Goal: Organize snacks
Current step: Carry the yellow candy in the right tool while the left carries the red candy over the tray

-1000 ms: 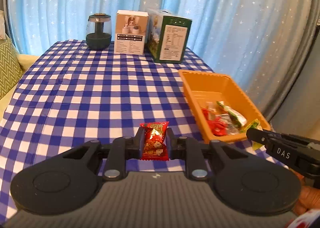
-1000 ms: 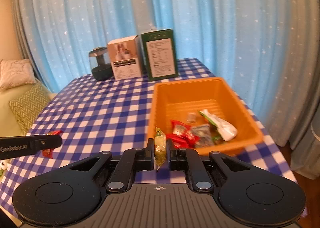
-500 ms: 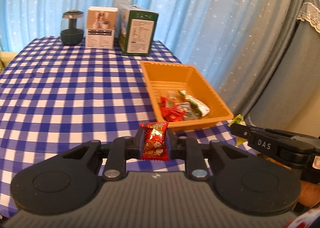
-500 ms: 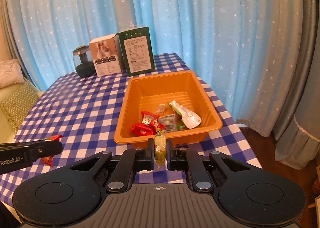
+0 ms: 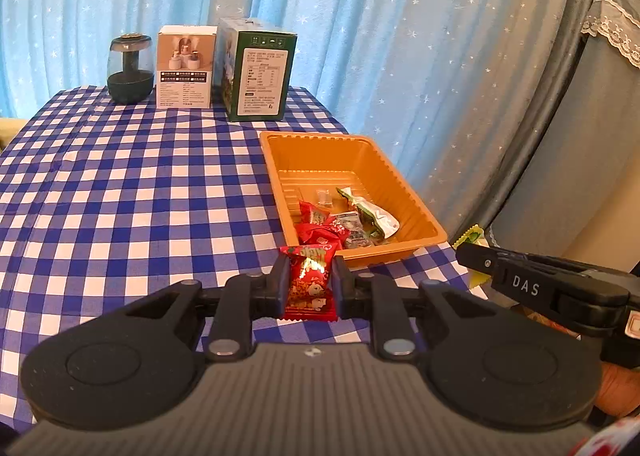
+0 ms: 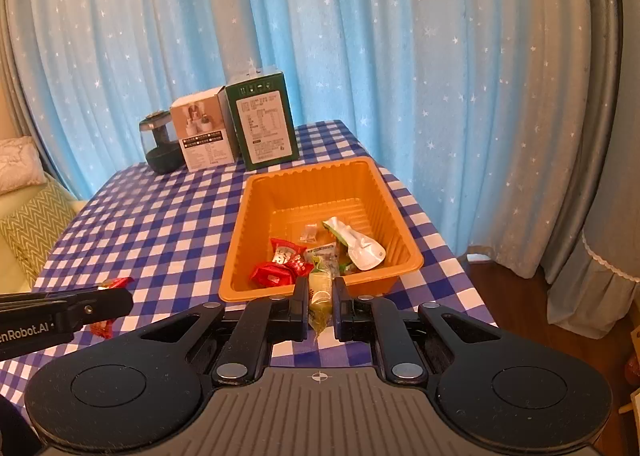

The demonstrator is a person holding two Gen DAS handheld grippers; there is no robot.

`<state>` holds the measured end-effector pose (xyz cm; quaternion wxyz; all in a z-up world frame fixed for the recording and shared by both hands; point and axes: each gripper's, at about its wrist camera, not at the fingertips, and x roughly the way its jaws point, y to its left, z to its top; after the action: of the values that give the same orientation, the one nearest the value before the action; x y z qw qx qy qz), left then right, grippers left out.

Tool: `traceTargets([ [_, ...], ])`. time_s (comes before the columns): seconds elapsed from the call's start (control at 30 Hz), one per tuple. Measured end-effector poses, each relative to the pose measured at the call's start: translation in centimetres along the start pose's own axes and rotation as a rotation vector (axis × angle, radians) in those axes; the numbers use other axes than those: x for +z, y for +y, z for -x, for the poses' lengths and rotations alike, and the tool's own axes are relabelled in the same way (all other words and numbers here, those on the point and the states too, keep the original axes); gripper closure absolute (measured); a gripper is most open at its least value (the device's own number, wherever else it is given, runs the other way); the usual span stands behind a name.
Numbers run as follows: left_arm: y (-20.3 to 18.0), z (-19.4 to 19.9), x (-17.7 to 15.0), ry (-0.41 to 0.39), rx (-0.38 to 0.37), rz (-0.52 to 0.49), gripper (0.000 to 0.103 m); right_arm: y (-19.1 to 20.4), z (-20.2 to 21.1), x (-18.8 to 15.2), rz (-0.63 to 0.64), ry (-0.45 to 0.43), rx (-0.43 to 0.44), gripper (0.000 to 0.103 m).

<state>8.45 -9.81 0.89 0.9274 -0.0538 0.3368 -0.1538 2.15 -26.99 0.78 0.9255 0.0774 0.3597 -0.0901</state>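
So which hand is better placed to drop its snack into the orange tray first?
Probably right. The right claw, shut on a green snack packet, lines up with the orange tray at its near rim. The left claw, holding a red snack packet, sits left of it.

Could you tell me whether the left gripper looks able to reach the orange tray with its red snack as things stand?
Probably yes: the left gripper, shut on the red snack, faces the orange tray with only tablecloth between.
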Motion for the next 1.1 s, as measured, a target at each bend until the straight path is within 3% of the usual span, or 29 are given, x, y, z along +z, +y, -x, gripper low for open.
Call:
traceTargets([
  [0.5, -2.0, -3.2, 1.9, 0.011, -0.054, -0.035, 0.084, -1.5, -0.4, 2.3, -0.003, -0.012, -0.036, 0.091],
  [1.1, -1.3, -13.2, 7.1, 0.045, -0.049, -0.049, 0.084, -3.5, -11.3, 6.4, 0.039, 0.077, -0.004, 0.091],
])
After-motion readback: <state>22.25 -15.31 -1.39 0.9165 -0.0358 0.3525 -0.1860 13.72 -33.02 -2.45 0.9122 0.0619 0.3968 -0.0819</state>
